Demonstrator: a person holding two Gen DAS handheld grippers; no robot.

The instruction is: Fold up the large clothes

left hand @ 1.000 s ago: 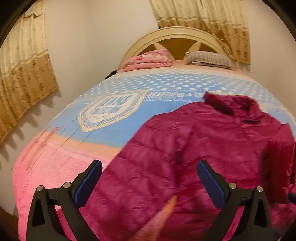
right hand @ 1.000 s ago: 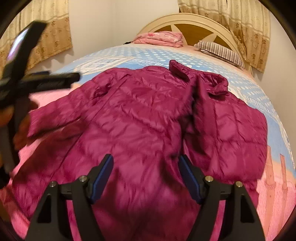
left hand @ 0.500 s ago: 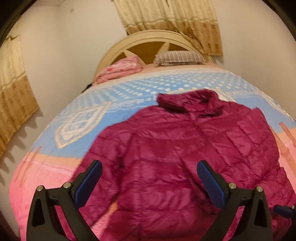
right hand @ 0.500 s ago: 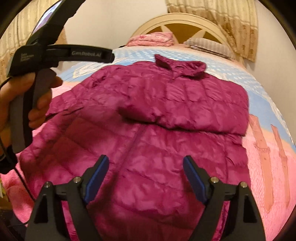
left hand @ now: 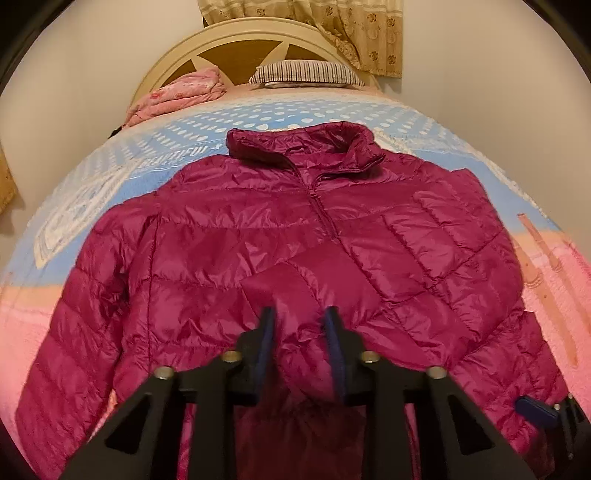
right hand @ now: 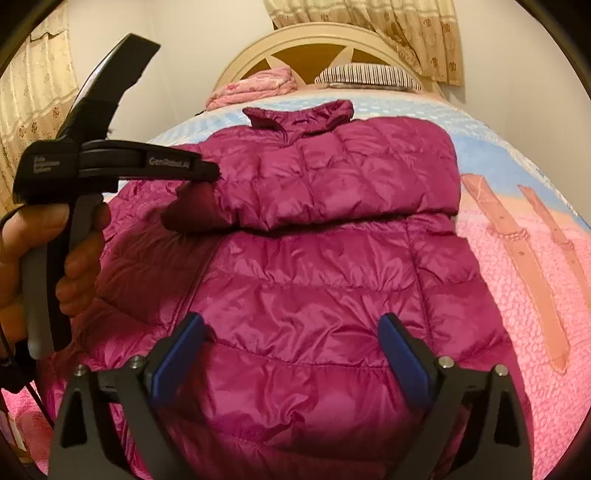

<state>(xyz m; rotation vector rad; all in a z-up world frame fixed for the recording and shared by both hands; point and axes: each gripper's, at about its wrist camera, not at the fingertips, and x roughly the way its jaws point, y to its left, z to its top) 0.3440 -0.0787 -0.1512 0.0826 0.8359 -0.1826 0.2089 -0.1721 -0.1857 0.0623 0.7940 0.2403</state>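
A magenta puffer jacket (left hand: 229, 236) lies front up on the bed, collar toward the headboard. One sleeve (right hand: 332, 192) is folded across the chest, its dark cuff (right hand: 184, 210) ending near the middle. My left gripper (left hand: 299, 317) is closing, its jaws nearly together with bunched jacket fabric pinched between them just short of that cuff. In the right wrist view the left gripper (right hand: 216, 172) reaches in from the left, tip down on the sleeve end. My right gripper (right hand: 291, 325) hovers over the jacket's lower body (right hand: 303, 295), its jaws opening wide with nothing gripped.
The bed wears a blue and pink bedspread (left hand: 554, 266). A folded pink blanket (left hand: 177, 96) and a striped pillow (left hand: 306, 72) lie by the cream headboard (left hand: 243, 40). Curtains (right hand: 406, 33) hang behind. A person's hand (right hand: 74, 258) holds the left gripper's handle.
My left gripper's jaws went from wide open to nearly shut on the jacket fabric. Both grippers moved in over the jacket. The right jaws spread wider. The sleeve now lies folded across the chest.
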